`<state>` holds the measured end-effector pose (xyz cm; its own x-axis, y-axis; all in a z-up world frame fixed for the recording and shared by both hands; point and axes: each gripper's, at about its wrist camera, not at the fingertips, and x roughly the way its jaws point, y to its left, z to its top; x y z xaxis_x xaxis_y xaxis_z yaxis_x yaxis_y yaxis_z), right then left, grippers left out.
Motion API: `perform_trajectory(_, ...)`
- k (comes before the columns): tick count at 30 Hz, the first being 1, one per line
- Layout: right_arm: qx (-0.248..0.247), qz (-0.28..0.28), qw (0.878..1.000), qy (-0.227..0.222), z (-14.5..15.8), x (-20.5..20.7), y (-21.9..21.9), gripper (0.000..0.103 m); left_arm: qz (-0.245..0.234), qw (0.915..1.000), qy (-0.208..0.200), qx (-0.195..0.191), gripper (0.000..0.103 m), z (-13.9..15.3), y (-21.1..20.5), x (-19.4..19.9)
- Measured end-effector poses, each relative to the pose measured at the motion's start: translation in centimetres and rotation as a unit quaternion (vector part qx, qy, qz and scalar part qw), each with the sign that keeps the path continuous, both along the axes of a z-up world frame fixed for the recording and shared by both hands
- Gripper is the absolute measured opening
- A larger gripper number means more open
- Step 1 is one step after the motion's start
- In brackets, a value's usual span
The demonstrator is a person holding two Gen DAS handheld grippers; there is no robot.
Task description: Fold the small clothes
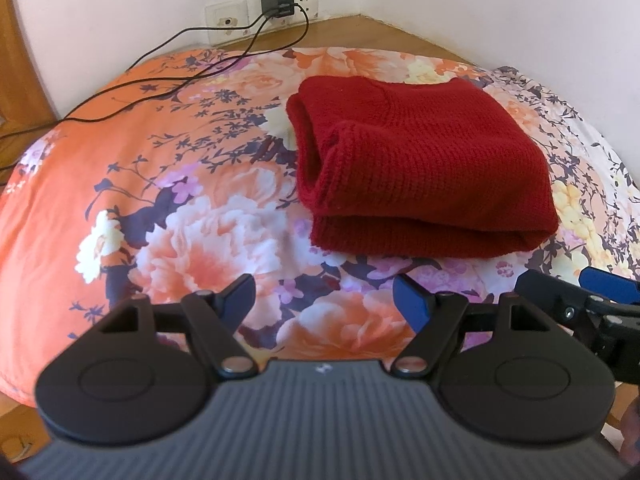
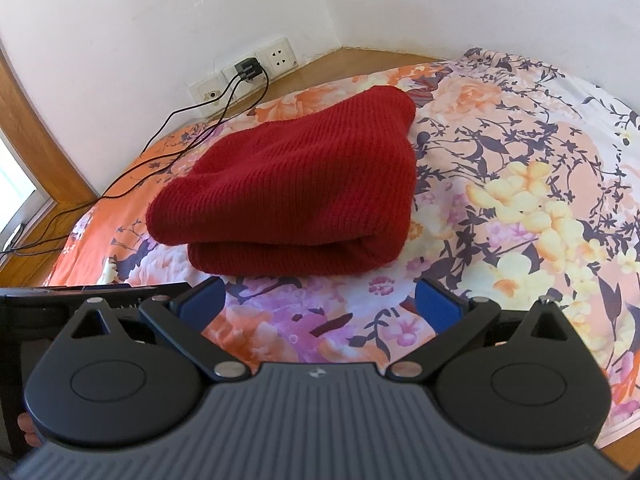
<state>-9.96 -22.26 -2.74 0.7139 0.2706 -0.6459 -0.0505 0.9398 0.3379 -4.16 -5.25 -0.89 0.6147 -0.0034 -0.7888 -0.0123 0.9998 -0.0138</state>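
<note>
The red knitted garment (image 1: pixel 420 168) lay already folded into a thick bundle on the floral bedsheet (image 1: pixel 160 208), just ahead of both pairs of fingers and touched by neither. Nearest the cameras, the left gripper (image 1: pixel 324 296) stood with its fingers spread wide and nothing between them, only sheet showing in the gap; the garment sat ahead and a little to the right of them. The right gripper (image 2: pixel 320 300) was likewise wide open and empty, with the bundle's rounded folded edge straight ahead, just past its fingertips. In the left wrist view the right gripper's tip showed beside the left one, so the two tools hung close together.

By my judgement the folding of this piece looked complete or nearly so: layers were stacked, and a ribbed cuff or hem (image 1: pixel 340 148) peeped out on the side left of the left fingers. The next move would likely call for a tidy-up of that loose edge, or for moving on.

Further off, black cables (image 1: pixel 168 88) trailed across the sheet left of the garment, running to a charger (image 1: pixel 276 2) in the wall socket (image 1: pixel 262 10). They lay clear of the bundle but could snag a sweep leftward.
</note>
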Motion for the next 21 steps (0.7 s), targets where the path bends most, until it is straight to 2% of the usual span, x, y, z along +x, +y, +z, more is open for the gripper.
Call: perform_trajectory(21,0.001,0.006,1.0,0.004,-0.27,0.54,0.36,0.103,0.001,1.0,0.0,0.0,0.077,-0.16,-0.01,0.21)
